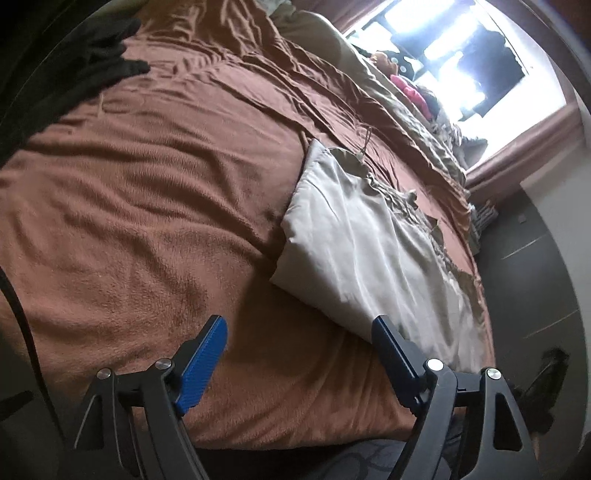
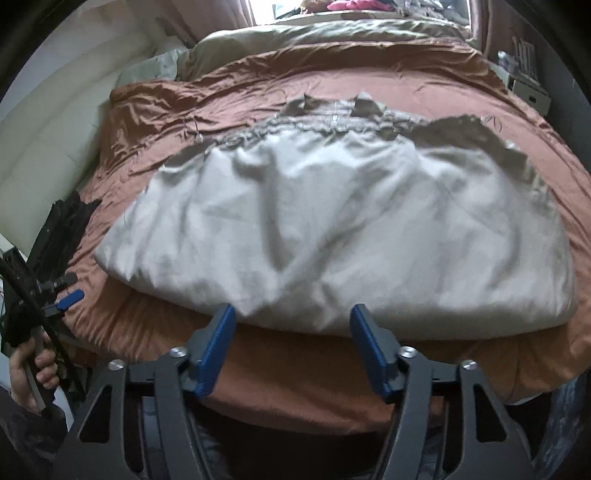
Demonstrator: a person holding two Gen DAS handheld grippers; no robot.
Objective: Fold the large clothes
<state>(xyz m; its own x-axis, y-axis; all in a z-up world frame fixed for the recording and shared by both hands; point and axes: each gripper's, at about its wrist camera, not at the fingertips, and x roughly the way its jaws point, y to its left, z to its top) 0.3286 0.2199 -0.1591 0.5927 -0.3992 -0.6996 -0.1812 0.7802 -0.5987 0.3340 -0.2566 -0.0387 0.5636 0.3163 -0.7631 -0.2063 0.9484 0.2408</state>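
Note:
A large pale grey garment (image 2: 332, 221) lies folded on the brown blanket (image 2: 295, 376) of a bed, its gathered waistband at the far side. It also shows in the left wrist view (image 1: 369, 243), to the right. My right gripper (image 2: 293, 321) is open and empty, just above the garment's near edge. My left gripper (image 1: 299, 332) is open and empty over the blanket (image 1: 147, 206), left of the garment's near corner. The left gripper also shows at the left edge of the right wrist view (image 2: 68, 299), held in a hand.
A dark garment (image 1: 74, 62) lies at the bed's far left corner. An olive duvet (image 2: 314, 33) and pillows lie along the far side under a bright window (image 1: 461, 55). Dark floor (image 1: 535, 277) runs beside the bed. Boxes (image 2: 524, 81) stand at the right.

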